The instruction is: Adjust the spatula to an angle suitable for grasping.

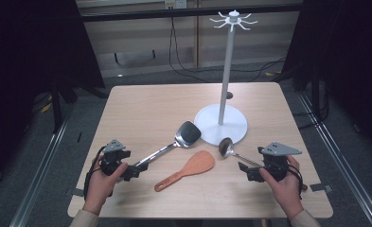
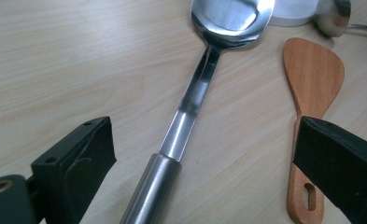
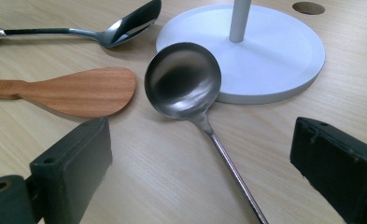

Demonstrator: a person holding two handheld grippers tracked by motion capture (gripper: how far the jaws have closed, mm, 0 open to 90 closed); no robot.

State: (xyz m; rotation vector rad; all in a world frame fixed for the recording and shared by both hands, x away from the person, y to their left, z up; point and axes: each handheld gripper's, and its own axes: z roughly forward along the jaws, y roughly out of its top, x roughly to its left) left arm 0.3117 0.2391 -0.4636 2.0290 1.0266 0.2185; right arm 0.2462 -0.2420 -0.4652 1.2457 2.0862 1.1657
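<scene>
L gripper is sitting low over the desk at its near-left, jaws standing wide apart w/ nothing clamped. The spatula handle is lying betw. them in the left gripper view, not touched by either; its steel blade is pointing up-right toward the stand. R gripper is resting at the near-right, jaws likewise apart and holding nothing. The ladle handle is running betw. them in the right gripper view, bowl lying just beside the stand's white base, poss. touching its edge, can't tell. The wooden paddle is lying flat betw. the two steel tools, apart from both. Each hand is gripping its own gripper body.
</scene>
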